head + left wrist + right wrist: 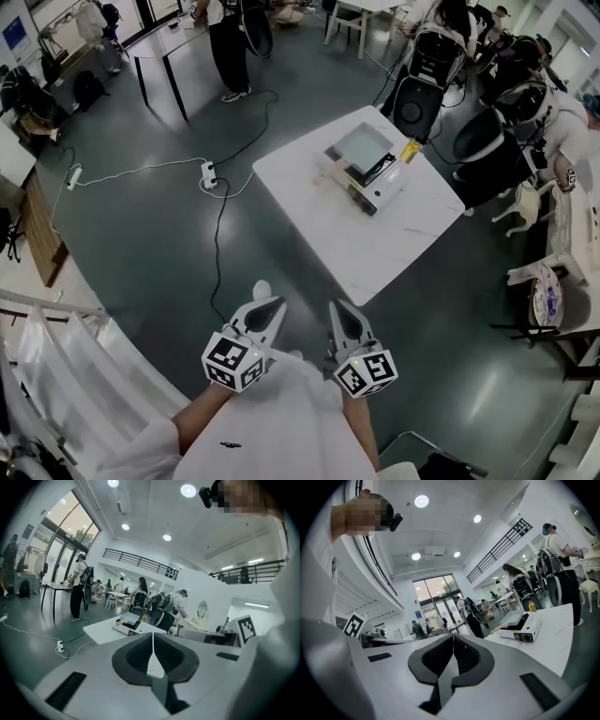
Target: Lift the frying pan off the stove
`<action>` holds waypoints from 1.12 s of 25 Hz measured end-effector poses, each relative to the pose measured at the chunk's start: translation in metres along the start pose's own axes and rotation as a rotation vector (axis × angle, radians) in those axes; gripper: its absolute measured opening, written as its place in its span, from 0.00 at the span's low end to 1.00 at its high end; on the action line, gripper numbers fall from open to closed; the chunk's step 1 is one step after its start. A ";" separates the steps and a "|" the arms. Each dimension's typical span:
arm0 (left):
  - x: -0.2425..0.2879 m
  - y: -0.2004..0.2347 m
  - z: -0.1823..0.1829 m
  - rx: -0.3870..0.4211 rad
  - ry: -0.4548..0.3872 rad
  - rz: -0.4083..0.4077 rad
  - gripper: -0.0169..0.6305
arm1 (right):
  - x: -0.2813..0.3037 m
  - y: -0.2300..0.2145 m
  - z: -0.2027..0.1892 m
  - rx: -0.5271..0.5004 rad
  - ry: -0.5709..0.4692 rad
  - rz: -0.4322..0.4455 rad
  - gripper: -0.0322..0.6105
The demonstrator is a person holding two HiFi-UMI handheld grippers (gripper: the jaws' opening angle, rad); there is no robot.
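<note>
Resting on a white stove (389, 189) on the tabletop (375, 248), the square grey frying pan (361, 148) is pictured well apart from the left gripper (270, 307) and right gripper (337, 311), both pressed together, empty.

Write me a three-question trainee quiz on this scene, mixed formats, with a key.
1. Multiple choice: The frying pan sits on: A) the stove; B) the floor; C) a chair.
2. True or false: The left gripper and the right gripper both have their jaws together with nothing between them.
3. Fill in: The stove stands on a white ____, well ahead of both grippers.

Key: 1 A. 2 True. 3 table.
</note>
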State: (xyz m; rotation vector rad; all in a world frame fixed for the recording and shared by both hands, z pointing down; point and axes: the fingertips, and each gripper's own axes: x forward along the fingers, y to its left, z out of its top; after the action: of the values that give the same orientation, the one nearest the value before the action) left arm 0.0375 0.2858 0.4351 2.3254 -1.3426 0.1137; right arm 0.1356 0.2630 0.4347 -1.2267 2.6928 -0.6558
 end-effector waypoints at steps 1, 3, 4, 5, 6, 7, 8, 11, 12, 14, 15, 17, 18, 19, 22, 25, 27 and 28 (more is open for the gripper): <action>0.006 0.007 0.003 -0.003 0.001 0.004 0.04 | 0.010 -0.004 0.001 0.009 0.003 0.001 0.05; 0.021 0.022 0.012 -0.007 0.000 0.004 0.04 | 0.031 -0.014 0.004 0.031 0.010 0.005 0.05; 0.029 0.030 0.017 -0.008 -0.002 -0.001 0.04 | 0.043 -0.018 0.005 0.034 0.013 0.006 0.05; 0.038 0.038 0.022 -0.008 -0.003 -0.008 0.04 | 0.055 -0.022 0.006 0.030 0.017 0.005 0.05; 0.048 0.048 0.027 -0.008 -0.003 -0.015 0.04 | 0.068 -0.027 0.007 0.021 0.021 0.000 0.05; 0.057 0.058 0.032 -0.007 0.001 -0.023 0.04 | 0.080 -0.032 0.009 0.014 0.023 -0.007 0.05; 0.066 0.068 0.037 -0.006 0.008 -0.030 0.04 | 0.092 -0.037 0.011 0.013 0.024 -0.017 0.05; 0.095 0.099 0.059 0.003 0.028 -0.064 0.04 | 0.133 -0.054 0.021 0.030 0.012 -0.058 0.05; 0.105 0.108 0.068 0.009 0.032 -0.079 0.04 | 0.147 -0.060 0.025 0.033 0.010 -0.072 0.05; 0.122 0.125 0.083 0.017 0.039 -0.110 0.04 | 0.173 -0.068 0.030 0.035 0.014 -0.094 0.05; 0.130 0.134 0.089 0.021 0.045 -0.124 0.04 | 0.186 -0.072 0.031 0.039 0.017 -0.103 0.05; 0.145 0.153 0.099 0.028 0.058 -0.151 0.04 | 0.212 -0.079 0.032 0.055 0.017 -0.122 0.05; 0.153 0.163 0.103 0.033 0.064 -0.164 0.04 | 0.224 -0.082 0.033 0.064 0.015 -0.131 0.05; 0.160 0.172 0.108 0.039 0.069 -0.176 0.04 | 0.236 -0.086 0.033 0.071 0.013 -0.140 0.05; 0.182 0.193 0.120 0.049 0.076 -0.206 0.04 | 0.266 -0.101 0.035 0.080 0.013 -0.167 0.05; 0.204 0.210 0.132 0.058 0.081 -0.220 0.04 | 0.288 -0.116 0.043 0.098 -0.003 -0.193 0.05; 0.214 0.216 0.136 0.049 0.086 -0.221 0.04 | 0.296 -0.125 0.046 0.121 -0.004 -0.201 0.05; 0.219 0.218 0.136 0.044 0.088 -0.220 0.04 | 0.300 -0.131 0.046 0.129 -0.001 -0.202 0.05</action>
State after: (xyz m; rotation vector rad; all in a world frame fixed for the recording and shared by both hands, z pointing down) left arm -0.0514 -0.0401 0.4502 2.4570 -1.0451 0.1767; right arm 0.0388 -0.0506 0.4716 -1.4746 2.5012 -0.8376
